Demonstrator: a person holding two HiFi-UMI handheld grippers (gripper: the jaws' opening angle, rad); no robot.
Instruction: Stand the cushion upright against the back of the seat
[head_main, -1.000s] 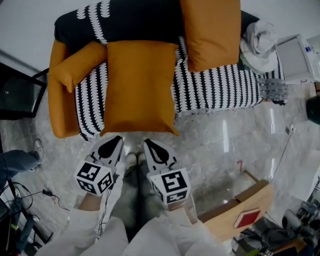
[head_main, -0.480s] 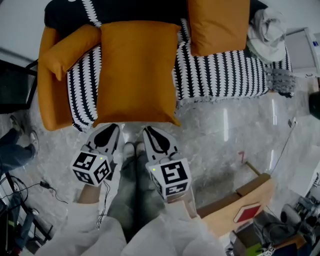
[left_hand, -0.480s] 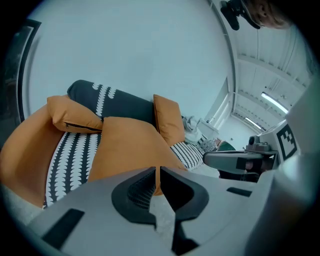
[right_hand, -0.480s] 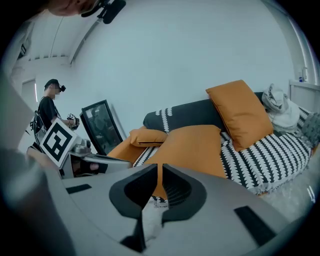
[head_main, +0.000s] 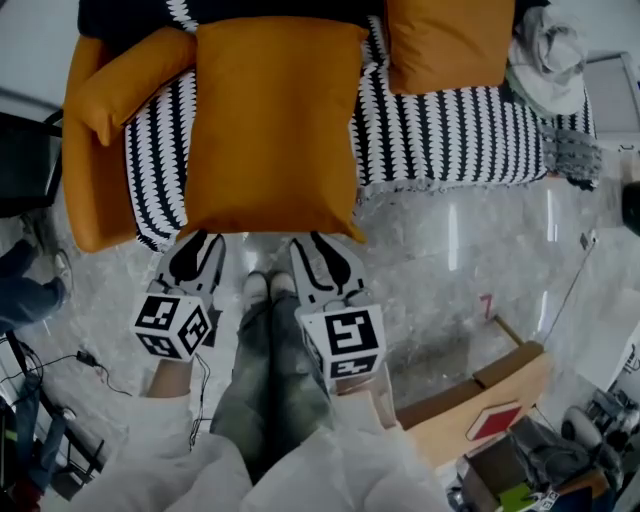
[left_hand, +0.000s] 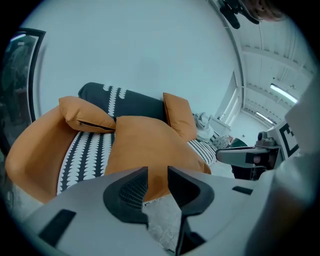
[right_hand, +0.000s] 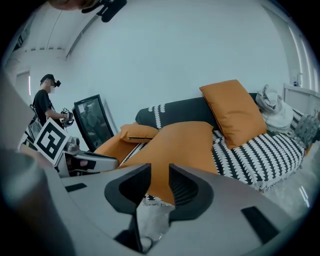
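Head view: the orange cushion (head_main: 272, 125) lies across the striped seat (head_main: 450, 140), its near edge overhanging the seat front just ahead of both grippers. The left gripper (head_main: 197, 242) and right gripper (head_main: 322, 242) each face a near corner. Their jaws have just been opening to a narrow gap and hold nothing. Bare floor (head_main: 460, 270) lies beyond the right gripper.

Matt cloth cushion (head_main: 272, 125), woven patterned sofa cover (head_main: 450, 140), glossy stone-look floor (head_main: 450, 270)

The cushion (head_main: 272, 120) is plain orange, the seat cover (head_main: 450, 140) black-and-white patterned.
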